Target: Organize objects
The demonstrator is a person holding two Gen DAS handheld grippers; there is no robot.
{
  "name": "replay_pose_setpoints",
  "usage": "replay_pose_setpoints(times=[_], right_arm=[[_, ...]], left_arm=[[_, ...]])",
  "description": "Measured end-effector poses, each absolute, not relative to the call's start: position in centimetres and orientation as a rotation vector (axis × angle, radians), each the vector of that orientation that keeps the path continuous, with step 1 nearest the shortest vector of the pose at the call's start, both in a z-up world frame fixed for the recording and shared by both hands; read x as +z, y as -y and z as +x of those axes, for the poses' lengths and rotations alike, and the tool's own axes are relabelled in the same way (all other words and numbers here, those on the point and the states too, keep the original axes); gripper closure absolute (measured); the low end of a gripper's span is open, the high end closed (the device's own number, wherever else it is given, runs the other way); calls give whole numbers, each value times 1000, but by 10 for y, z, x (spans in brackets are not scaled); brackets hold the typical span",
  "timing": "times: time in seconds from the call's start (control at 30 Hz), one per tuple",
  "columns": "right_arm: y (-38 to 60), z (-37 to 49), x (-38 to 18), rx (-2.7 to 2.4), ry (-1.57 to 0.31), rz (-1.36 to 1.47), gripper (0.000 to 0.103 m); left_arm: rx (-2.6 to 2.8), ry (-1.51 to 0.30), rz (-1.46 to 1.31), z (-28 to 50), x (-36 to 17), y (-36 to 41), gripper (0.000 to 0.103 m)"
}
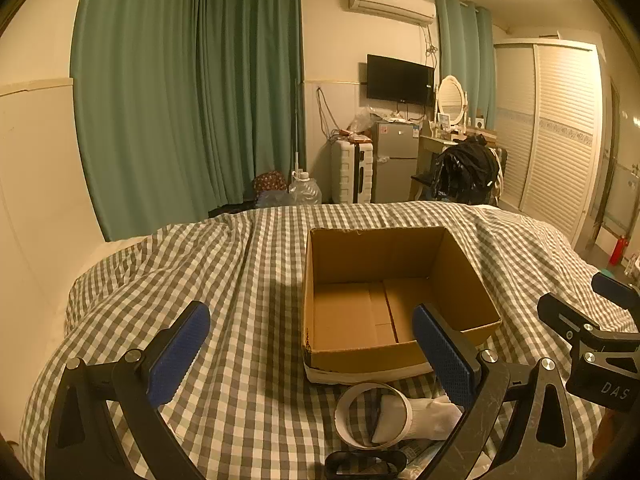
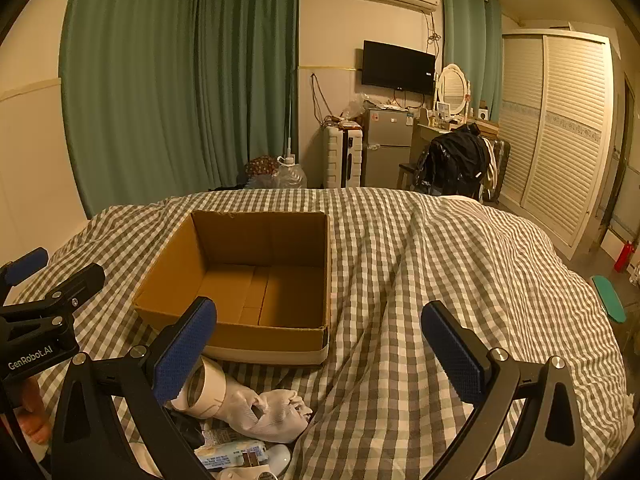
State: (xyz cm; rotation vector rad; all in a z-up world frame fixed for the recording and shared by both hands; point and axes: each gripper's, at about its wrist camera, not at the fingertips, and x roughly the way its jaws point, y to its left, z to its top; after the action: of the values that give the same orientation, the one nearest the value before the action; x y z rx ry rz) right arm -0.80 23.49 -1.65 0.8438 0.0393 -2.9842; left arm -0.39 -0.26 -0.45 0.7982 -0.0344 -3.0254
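An empty cardboard box (image 1: 394, 300) sits open on the checked bed (image 1: 248, 280); just before the box lie a tape roll (image 1: 374, 416) and white sock (image 1: 436, 420). Left tool (image 1: 312, 354) and right tool (image 2: 320, 354) hover spread wide, gripping nothing.

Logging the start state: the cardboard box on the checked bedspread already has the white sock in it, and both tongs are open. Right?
Not quite. The cardboard box is empty; the white sock lies on the checked bedspread in front of it, as the right wrist view shows. Both tongs, left and right, are open.
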Motion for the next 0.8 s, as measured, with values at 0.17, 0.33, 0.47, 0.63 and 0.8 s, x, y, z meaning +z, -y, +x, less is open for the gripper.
replay_pose_setpoints(times=[0.17,0.33,0.47,0.63,0.8], right_arm=[[-233,-9,-16,-2983,-36,846,0],[-233,-5,-14,-2980,-39,837,0],[-232,-3,-14,-2976,-47,833,0],[-232,-4,-15,-2973,-54,840,0],[-230,-4,-16,-2965,-65,845,0]], left_arm=[[-3022,36,789,-2,-4,1,0],[-3021,39,782,0,-2,1,0],[-3013,34,788,-1,-2,2,0],[-3013,37,780,-1,-3,3,0],[-3010,40,776,0,-3,4,0]])
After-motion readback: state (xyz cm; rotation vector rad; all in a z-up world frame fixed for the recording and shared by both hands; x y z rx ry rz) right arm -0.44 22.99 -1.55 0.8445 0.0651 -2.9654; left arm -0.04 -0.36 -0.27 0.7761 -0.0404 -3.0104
